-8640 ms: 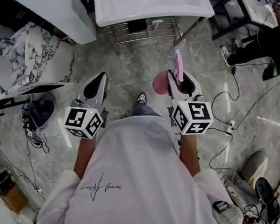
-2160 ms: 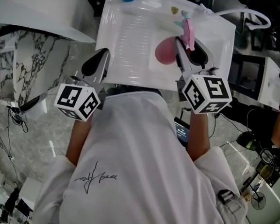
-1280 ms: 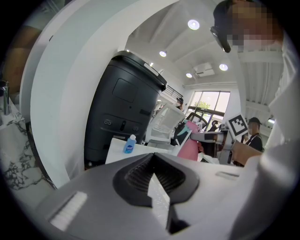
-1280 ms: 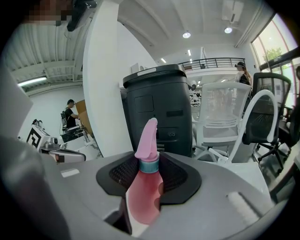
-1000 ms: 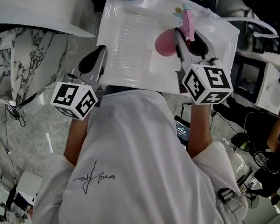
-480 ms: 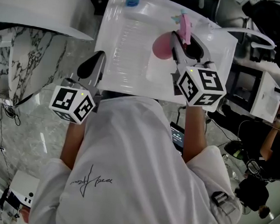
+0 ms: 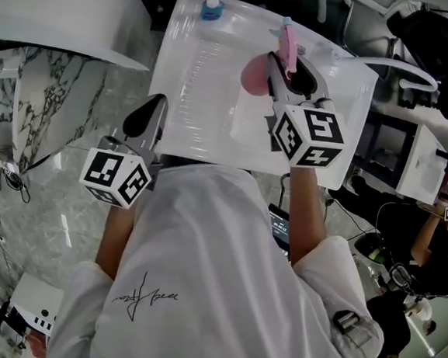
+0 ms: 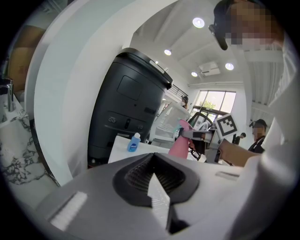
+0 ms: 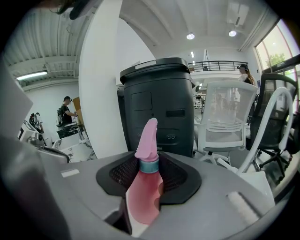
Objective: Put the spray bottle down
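My right gripper (image 7: pixel 293 66) is shut on the pink spray bottle (image 7: pixel 256 73) and holds it above the far right part of the white table (image 7: pixel 192 94). In the right gripper view the bottle (image 9: pixel 144 194) stands upright between the ribbed pads, its pink spray head (image 9: pixel 147 137) rising above them. My left gripper (image 7: pixel 160 100) hangs at the table's near left edge, shut with nothing in it. From the left gripper view the pink bottle (image 8: pixel 179 142) shows off to the right, clamped in the other gripper.
A small blue bottle (image 7: pixel 212 8) stands at the table's far edge. A tall black bin (image 9: pixel 157 103) rises behind the table, with a white chair (image 9: pixel 225 117) to its right. A marble counter (image 7: pixel 35 111) lies on the left. Another person (image 7: pixel 428 247) stands at the right.
My right gripper has carried the pink bottle a little further over the table and slightly lower. The left gripper has stayed at the table's near edge.
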Available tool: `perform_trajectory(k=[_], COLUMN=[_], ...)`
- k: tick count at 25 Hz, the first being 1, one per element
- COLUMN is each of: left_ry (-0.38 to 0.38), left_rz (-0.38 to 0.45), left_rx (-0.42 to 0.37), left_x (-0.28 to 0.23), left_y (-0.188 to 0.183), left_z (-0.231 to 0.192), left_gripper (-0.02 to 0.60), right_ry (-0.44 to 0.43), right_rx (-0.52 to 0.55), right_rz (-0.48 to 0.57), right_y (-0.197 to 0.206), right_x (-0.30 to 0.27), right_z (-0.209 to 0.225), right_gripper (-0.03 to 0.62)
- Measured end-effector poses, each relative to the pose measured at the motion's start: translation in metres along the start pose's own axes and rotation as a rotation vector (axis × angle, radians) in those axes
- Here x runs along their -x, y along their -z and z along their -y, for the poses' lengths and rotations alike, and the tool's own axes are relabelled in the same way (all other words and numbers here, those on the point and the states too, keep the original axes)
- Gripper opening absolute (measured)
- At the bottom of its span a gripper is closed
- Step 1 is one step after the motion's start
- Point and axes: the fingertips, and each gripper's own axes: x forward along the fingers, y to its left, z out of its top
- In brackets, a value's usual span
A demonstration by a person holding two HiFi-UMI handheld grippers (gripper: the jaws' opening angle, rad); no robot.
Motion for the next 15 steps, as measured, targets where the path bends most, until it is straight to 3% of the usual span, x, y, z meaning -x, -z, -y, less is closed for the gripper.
perform_trajectory(k=[15], left_ry=[-0.016], left_rz=[-0.025], left_rx=[0.000], left_x=[0.000], left_y=[0.007], left_z=[0.001], left_gripper=[0.051], right_ry=[0.009], right_rx=[0.028], right_rz=[-0.005], right_y=[0.010], right_x=[-0.027], right_z=[0.008], right_gripper=[0.127])
